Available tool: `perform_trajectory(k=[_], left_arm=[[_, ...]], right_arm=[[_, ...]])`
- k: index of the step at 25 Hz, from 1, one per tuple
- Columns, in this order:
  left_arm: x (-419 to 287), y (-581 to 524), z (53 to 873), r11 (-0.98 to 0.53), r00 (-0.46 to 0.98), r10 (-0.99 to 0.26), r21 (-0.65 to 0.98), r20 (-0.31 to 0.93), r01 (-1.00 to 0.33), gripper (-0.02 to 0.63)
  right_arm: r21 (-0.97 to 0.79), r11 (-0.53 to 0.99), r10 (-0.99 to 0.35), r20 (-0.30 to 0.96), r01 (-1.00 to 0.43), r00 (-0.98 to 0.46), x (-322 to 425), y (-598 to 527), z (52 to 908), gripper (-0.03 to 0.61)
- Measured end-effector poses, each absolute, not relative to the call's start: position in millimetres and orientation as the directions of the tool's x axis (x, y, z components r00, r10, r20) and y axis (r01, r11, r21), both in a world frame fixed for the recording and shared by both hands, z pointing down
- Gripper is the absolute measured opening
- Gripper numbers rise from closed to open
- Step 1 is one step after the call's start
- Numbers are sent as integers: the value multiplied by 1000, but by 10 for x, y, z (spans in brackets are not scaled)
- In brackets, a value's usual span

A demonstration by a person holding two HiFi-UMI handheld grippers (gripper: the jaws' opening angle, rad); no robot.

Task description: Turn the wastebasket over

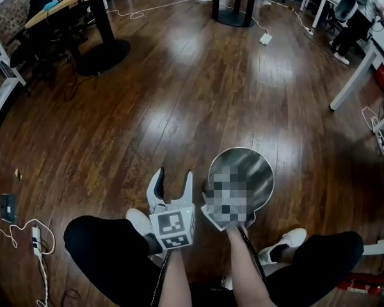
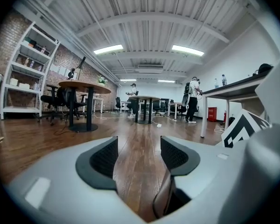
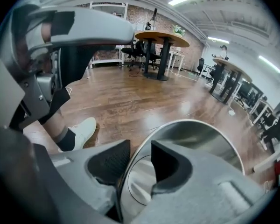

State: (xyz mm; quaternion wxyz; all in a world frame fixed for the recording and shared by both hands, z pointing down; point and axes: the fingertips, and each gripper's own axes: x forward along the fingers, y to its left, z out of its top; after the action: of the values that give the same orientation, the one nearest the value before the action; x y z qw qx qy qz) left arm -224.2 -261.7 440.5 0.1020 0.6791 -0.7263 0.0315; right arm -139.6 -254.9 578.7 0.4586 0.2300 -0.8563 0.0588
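Standing mouth-up on the wooden floor (image 1: 179, 94), the steel wastebasket (image 1: 256, 171) sits just in front of the person's feet, on their right side. The right gripper (image 3: 140, 160) has its jaws astride the near rim, one pad inside the wall and one outside, drawn in narrow so they look clamped on the thin metal. The left gripper (image 1: 173, 183) hangs low just beside the basket, jaws spread wide with only bare floor between them.

To my eye this is the taking-hold step: the basket is upright and the flip not yet begun. The next move calls for a firm pinch on that slippery rim, then a lift and a roll of the wrist to bring the mouth down, with the free left gripper ready to steady the far wall
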Motion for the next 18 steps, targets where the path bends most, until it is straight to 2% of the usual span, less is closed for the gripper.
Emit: perform_trajectory(k=[2, 10, 14, 18], left_arm=[[-2242, -2582, 4401, 78, -58, -979, 97, 195, -992, 310], [-2290, -2507, 4386, 98, -77, -976, 93, 204, -991, 310], [-2323, -2466, 4340, 107, -85, -977, 101, 196, -989, 310], [-2319, -2475, 4336, 98, -70, -978, 138, 196, -986, 310]], right_arm=[[101, 879, -346, 807, -465, -478, -1420, -2543, 5779, 94], [3, 848, -362, 733, -531, -575, -1342, -2544, 5565, 64], [-80, 812, -412, 622, -578, -666, -1235, -2637, 5236, 64], [-268, 778, -421, 448, -568, -788, -1117, -2720, 4955, 63]])
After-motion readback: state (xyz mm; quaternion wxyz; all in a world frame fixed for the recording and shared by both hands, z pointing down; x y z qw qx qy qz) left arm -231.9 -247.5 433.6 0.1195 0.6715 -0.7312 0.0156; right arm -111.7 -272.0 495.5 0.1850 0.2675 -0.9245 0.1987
